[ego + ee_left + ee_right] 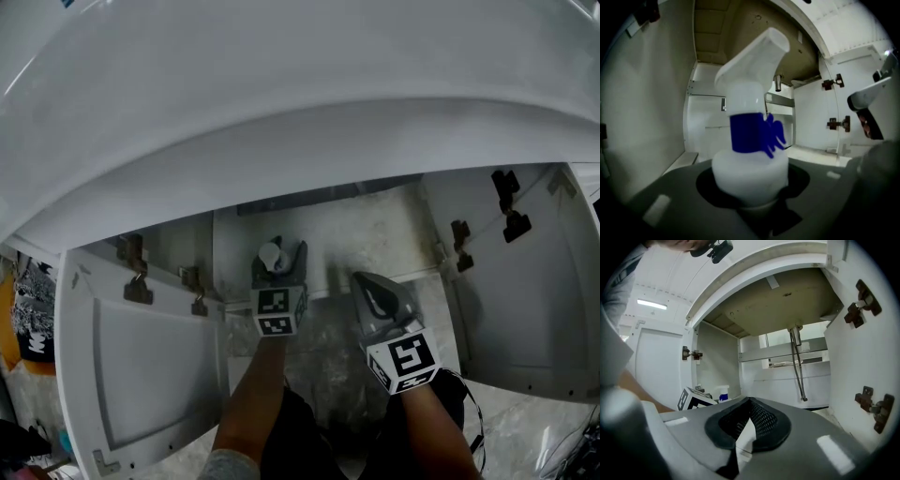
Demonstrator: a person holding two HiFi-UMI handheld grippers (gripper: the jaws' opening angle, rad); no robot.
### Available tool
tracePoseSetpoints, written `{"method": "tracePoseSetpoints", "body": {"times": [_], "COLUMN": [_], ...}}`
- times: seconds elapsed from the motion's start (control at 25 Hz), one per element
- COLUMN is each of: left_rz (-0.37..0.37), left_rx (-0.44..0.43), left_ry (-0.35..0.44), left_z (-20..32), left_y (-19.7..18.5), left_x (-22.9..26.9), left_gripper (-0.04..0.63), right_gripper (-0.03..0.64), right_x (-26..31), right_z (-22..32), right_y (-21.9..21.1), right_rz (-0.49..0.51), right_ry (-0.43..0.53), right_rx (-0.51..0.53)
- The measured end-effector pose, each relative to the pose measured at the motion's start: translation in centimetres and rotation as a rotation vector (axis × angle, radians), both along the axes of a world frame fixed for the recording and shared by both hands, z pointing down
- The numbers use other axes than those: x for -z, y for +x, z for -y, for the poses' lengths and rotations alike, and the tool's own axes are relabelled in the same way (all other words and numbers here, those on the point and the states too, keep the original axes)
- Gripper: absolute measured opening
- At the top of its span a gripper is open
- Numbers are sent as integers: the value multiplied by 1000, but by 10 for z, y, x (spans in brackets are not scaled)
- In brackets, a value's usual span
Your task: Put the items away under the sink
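White sink [281, 84] bulges across the top of the head view. Under it is an open white cabinet [717, 366] with both doors swung out: left door [141, 375], right door [525, 309]. Dark hinges [138, 286] sit at the door edges. Cabinet floor [375, 230] is grey and mottled. Inside, a brown underside panel [778, 305] is overhead, metal hoses [798, 366] hang at the rear, and a white rail [778, 352] crosses the back wall. Room floor [534, 422] is pale and marbled. Ceiling strip light [651, 303] is lit.
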State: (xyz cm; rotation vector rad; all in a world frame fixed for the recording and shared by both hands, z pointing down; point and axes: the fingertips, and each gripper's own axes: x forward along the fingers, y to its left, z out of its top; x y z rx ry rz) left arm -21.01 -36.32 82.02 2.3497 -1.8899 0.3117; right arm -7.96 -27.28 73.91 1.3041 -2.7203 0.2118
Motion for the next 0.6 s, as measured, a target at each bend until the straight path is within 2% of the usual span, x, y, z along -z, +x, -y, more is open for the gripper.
{"method": "tracePoseSetpoints", "body": {"times": [0.16, 0.32, 0.6], "left_rz": [20, -1, -52], "left_rx": [-33, -37, -77], "left_ry": [1, -6, -28], "left_z": [-6, -7, -10], "left_y": [4, 6, 9], "left_x": [-1, -2, -4], "left_gripper": [203, 220, 352], "right_gripper": [-5, -5, -5], "right_x": [0, -1, 0], "right_z": [-4, -6, -6], "right_y": [-4, -7, -3], "right_rz": [10, -11, -3], "right_ry": [-7, 3, 4], "right_rx": [9, 16, 13]}}
